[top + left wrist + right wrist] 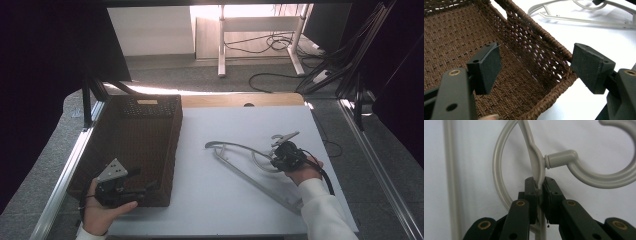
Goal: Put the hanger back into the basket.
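A pale grey plastic clothes hanger (240, 165) lies on the white table top (210, 200), right of centre. My right gripper (286, 156) is shut on it near the hook; in the right gripper view the jaws pinch the hanger's thin neck (537, 170) just below the hook (599, 177). A dark brown woven basket (145, 145) stands on the left. My left gripper (142, 187) is open at the basket's near right corner, with one pad (490, 66) inside the basket and the other pad (589, 66) outside its wall (541, 47).
A light wooden strip (240, 100) runs along the table's far edge. Metal rails (65, 175) flank both sides. Beyond the table stand a white desk frame (260, 30) and loose cables (280, 75) on the floor.
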`<action>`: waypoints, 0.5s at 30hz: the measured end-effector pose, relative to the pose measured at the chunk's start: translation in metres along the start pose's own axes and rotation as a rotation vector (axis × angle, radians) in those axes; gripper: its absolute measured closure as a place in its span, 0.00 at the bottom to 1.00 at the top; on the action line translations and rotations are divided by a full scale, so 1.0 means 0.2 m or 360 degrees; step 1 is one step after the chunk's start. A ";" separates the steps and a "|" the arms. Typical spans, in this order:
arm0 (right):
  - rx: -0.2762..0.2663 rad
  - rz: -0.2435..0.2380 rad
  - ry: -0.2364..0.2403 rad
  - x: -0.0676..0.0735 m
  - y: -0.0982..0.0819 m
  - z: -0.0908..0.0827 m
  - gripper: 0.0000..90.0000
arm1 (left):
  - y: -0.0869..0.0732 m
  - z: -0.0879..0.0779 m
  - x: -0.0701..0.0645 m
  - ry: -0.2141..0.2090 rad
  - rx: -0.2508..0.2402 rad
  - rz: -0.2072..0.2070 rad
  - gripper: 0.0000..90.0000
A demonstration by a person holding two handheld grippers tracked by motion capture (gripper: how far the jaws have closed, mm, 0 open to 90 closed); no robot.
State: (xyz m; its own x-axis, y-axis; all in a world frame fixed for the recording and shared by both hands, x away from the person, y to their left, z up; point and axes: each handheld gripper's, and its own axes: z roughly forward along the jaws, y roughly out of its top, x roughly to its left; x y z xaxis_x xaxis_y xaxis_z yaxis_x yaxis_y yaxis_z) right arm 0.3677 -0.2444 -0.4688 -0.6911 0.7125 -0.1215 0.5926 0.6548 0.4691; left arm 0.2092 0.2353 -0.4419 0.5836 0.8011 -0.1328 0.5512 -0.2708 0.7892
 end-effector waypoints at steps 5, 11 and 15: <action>-0.0100 -0.0033 0.0025 -0.01 0.00 -0.08 0.92 | 0.00 0.00 0.00 0.0000 0.0002 0.0004 0.27; -0.0233 -0.0027 0.0085 -0.02 -0.01 -0.18 0.92 | 0.00 0.00 0.00 0.0003 -0.0004 0.0003 0.27; -0.0286 -0.0031 0.0093 -0.03 -0.01 -0.23 0.92 | 0.00 0.00 0.00 0.0004 -0.0005 0.0002 0.27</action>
State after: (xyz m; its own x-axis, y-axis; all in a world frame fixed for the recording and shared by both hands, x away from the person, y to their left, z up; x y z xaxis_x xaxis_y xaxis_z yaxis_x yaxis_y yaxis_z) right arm 0.3523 -0.2612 -0.4289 -0.7279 0.6806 -0.0833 0.4989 0.6090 0.6167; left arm 0.2091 0.2350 -0.4417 0.5829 0.8021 -0.1301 0.5484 -0.2701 0.7914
